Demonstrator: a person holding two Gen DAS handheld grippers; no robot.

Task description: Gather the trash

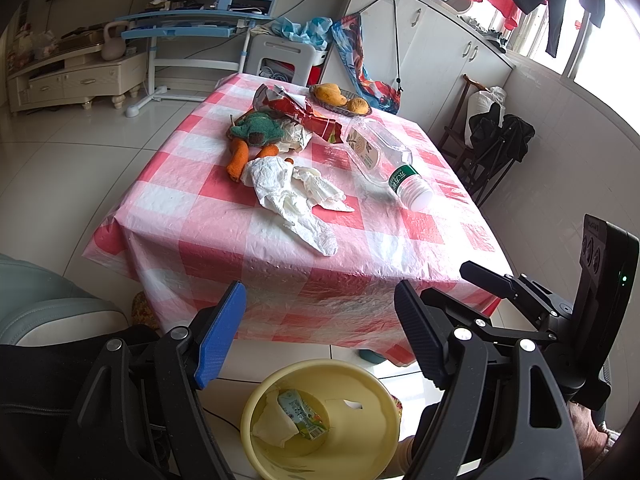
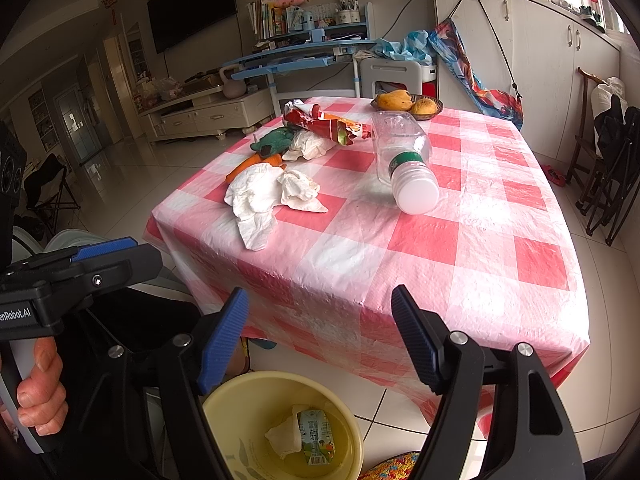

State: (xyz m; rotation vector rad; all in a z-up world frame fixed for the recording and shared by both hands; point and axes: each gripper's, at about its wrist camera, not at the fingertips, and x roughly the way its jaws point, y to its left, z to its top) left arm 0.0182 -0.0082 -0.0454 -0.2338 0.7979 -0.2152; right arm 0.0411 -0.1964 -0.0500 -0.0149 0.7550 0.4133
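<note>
Living room behind a checked table; clutter along the walls.

Red-and-white checked tablecloth (image 2: 460,240) at centre frame. Dish of yellow-orange fruit (image 2: 408,103) on its far edge, upper middle. Green-and-orange knitted cloth (image 1: 250,136) on the table, left of centre. Blue desk with books (image 2: 304,48) beyond, top centre; black television (image 2: 192,2) upper left; white cabinets (image 2: 540,60) upper right; folded dark chair (image 2: 612,172) at right edge.
</note>
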